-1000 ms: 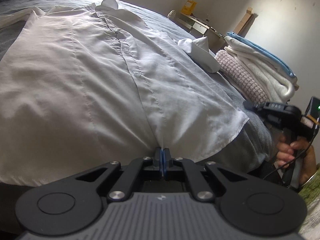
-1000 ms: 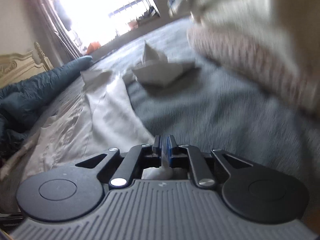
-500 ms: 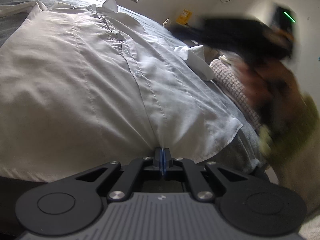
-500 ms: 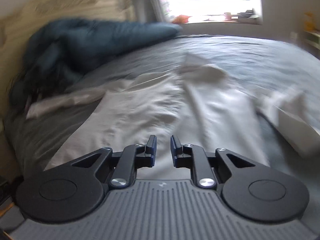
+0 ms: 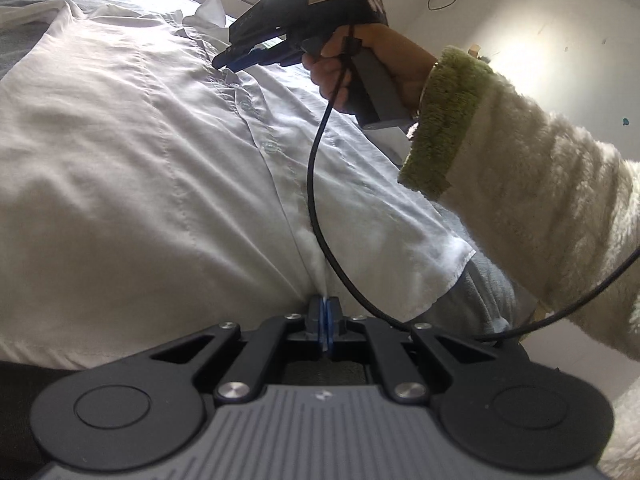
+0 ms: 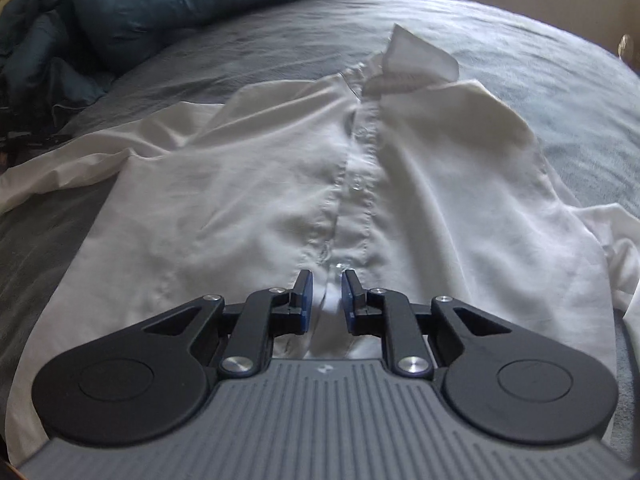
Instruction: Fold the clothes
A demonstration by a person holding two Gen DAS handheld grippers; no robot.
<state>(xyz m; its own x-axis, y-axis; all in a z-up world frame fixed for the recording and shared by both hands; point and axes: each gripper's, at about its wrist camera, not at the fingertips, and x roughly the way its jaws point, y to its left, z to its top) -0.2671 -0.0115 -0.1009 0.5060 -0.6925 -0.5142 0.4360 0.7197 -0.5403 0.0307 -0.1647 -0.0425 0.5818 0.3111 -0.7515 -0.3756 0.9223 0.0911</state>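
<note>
Tension matters: with the left gripper (image 5: 324, 322) pinching the shirt (image 5: 132, 152) hem, the spread right gripper (image 6: 325, 294) should close squarely on the button strip (image 6: 354, 208) without bunching it.

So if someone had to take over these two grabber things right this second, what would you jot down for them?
Left gripper: shut on the white shirt, pinching the bottom hem at the button strip.
Right gripper: open, low over the button strip partway up the front, holding nothing.
Shirt lies face up and buttoned on the grey bed, collar at the far end, sleeves spread to the sides.
Done: shirt laid out. Left: every fold; none shows yet.
</note>
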